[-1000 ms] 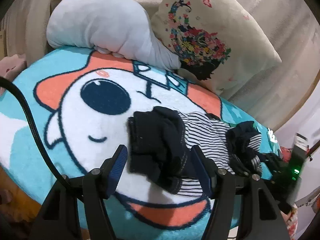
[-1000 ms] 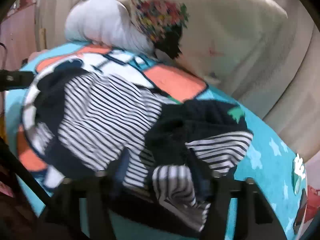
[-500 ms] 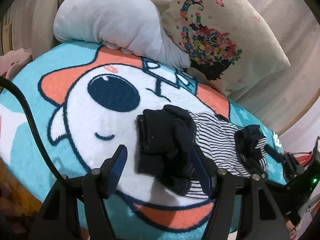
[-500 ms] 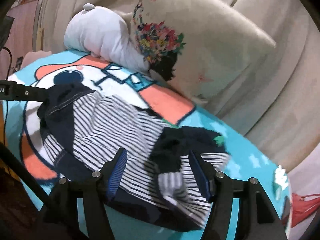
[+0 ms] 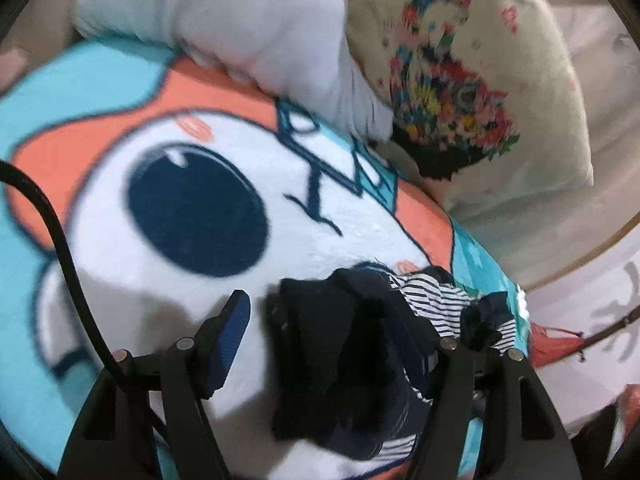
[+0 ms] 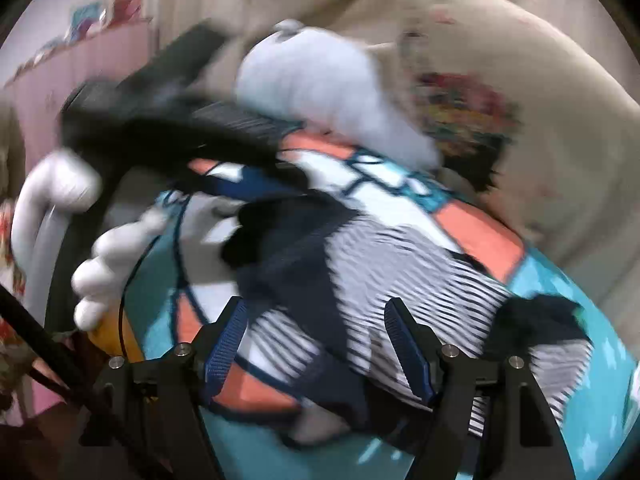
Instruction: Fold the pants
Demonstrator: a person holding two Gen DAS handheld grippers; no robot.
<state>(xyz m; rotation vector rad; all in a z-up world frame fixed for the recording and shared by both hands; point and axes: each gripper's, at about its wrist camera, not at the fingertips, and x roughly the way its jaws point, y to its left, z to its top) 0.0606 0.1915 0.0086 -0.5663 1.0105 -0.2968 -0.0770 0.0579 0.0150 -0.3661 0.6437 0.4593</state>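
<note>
No writing is legible. The striped pants (image 6: 400,276) lie crumpled on the cartoon blanket (image 5: 120,80). Left tool (image 5: 320,332) and right tool (image 6: 316,340) both gape wide, gripping nothing.

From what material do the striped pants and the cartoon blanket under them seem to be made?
Striped pants: apparently a thin, soft knit such as cotton jersey, matte; they bunch and crumple into limp folds, with darker navy panels. Cartoon blanket: apparently plush fleece, probably synthetic; the white area shows a fuzzy nap and the printed outlines look soft-edged. Motion blur leaves both uncertain.
</note>
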